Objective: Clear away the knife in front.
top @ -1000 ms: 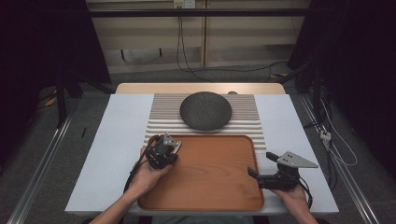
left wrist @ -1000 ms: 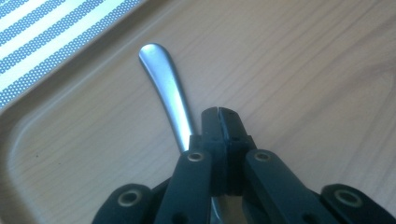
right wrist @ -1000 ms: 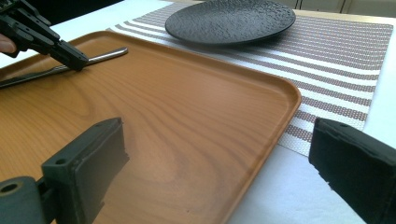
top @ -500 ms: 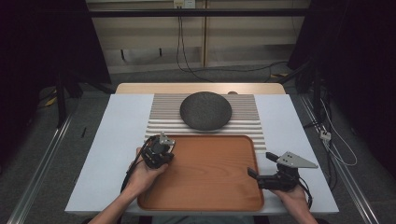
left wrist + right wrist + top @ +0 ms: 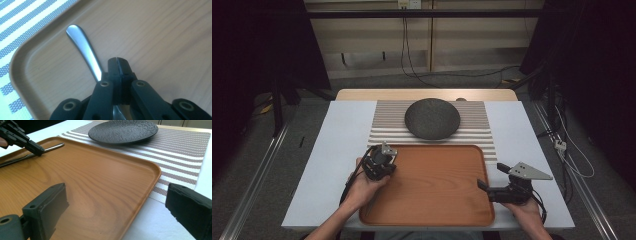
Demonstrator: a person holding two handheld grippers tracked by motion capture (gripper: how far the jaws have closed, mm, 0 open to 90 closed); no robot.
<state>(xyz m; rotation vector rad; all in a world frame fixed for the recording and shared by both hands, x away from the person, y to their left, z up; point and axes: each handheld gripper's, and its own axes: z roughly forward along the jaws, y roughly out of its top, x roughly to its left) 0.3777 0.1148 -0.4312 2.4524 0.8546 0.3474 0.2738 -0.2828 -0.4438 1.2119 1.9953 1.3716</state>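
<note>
A wooden tray lies at the table's near edge. A metal utensil handle lies flat in the tray's far left corner. My left gripper points down over that corner. Its jaws are shut, tip against tip, with the handle running beside and under them, not between them. The right gripper view shows the left gripper's tip touching the utensil. My right gripper is held low at the tray's right rim. It is wide open with nothing between its fingers.
A dark round plate sits on a striped placemat just beyond the tray. The white table top extends on both sides. Cables and a rail run along the floor past the table's far edge.
My left gripper has shifted slightly left toward the tray's far left corner. The right gripper has stayed in place.
</note>
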